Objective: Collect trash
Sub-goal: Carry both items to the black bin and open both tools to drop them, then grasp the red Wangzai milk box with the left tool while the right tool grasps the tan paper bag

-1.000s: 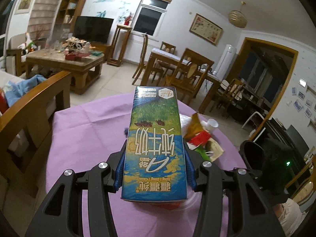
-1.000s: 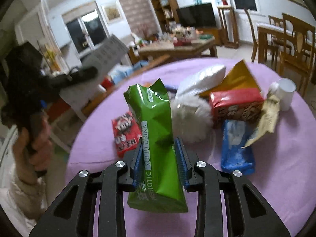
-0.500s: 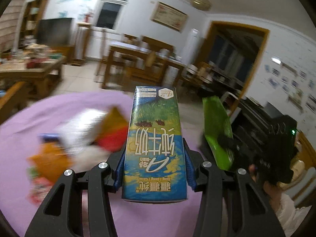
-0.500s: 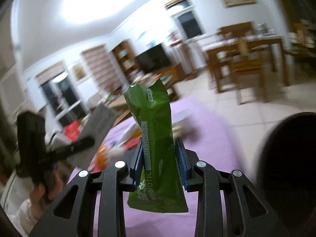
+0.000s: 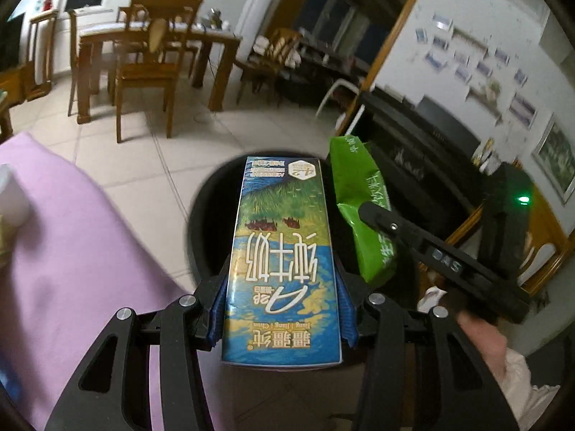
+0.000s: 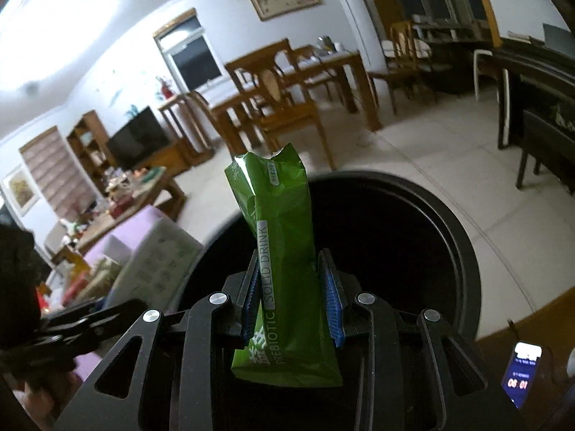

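My left gripper [image 5: 282, 301] is shut on a blue and green milk carton [image 5: 282, 251] and holds it over the open black trash bin [image 5: 205, 215]. My right gripper [image 6: 293, 298] is shut on a green drink pouch [image 6: 284, 251] and holds it over the same bin [image 6: 413, 251]. In the left wrist view the green pouch [image 5: 359, 201] and the right gripper's finger [image 5: 413, 233] show at the right of the carton. In the right wrist view the carton's pale side [image 6: 158, 265] and the left gripper's finger [image 6: 90, 319] show at the left.
The purple-clothed table [image 5: 72, 251] lies left of the bin, with a white cup [image 5: 10, 201] and more wrappers [image 6: 82, 283] on it. Wooden dining chairs [image 5: 143, 72] and a table stand on the tiled floor beyond. A dark cabinet [image 5: 413, 151] stands to the right.
Both grippers have swung away from the table's trash pile to the right and now hang over the black bin, each still holding its item.
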Demonstrator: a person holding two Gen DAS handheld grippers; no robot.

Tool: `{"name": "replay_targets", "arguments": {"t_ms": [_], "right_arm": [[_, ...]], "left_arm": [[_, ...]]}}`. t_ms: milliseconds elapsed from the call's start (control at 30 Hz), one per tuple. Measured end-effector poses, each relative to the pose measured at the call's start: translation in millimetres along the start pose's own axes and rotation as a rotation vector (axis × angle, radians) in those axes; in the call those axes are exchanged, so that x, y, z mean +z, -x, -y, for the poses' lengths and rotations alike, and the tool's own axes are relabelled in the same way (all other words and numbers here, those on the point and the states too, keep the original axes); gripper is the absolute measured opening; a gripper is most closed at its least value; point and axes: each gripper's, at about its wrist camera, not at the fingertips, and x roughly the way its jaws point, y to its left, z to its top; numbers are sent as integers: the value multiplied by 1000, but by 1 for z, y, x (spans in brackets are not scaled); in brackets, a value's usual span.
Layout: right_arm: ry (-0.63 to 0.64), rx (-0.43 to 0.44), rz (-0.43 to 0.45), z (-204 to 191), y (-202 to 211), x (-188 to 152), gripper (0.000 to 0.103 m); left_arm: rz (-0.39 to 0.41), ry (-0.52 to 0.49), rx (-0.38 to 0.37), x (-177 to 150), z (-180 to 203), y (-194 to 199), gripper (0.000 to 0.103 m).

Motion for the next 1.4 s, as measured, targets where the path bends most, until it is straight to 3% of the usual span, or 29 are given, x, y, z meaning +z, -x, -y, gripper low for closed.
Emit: {"name": "replay_targets", "arguments": {"t_ms": [100, 200, 233, 267, 467, 600, 667, 833, 933, 1033, 1233, 1400], "right_arm": [[-10, -5, -25, 16, -7, -10, 33], [-1, -5, -15, 18, -7, -14, 69], [2, -17, 0, 17, -2, -13, 85], [-1, -11, 11, 11, 3, -12, 87], [-12, 69, 53, -9, 28, -5, 95], [39, 150, 63, -42, 34, -1, 97], [82, 199, 51, -67, 32, 0, 97], [218, 360, -47, -157, 13, -4, 98], [325, 444, -127, -215, 1, -21, 98], [431, 504, -198, -272, -8, -33, 98], [605, 536, -269, -361, -29, -55, 98], [717, 461, -257, -410, -55, -56, 98]], "left_arm": [[-68, -14, 24, -1, 7, -20, 50], [-92, -8, 29, -3, 4, -23, 58], [-82, 0, 39, -6, 2, -17, 73], [-64, 5, 46, -7, 1, -10, 85], [69, 26, 49, -12, -5, 46, 91], [177, 31, 110, -26, -24, 99, 93], [217, 31, 164, -39, -38, 128, 93], [256, 57, 412, -82, -80, 198, 93], [221, 133, 579, -115, -117, 241, 92], [142, 202, 683, -141, -146, 266, 92], [6, 206, 779, -160, -182, 277, 93], [-19, 225, 741, -159, -198, 274, 99]]}}
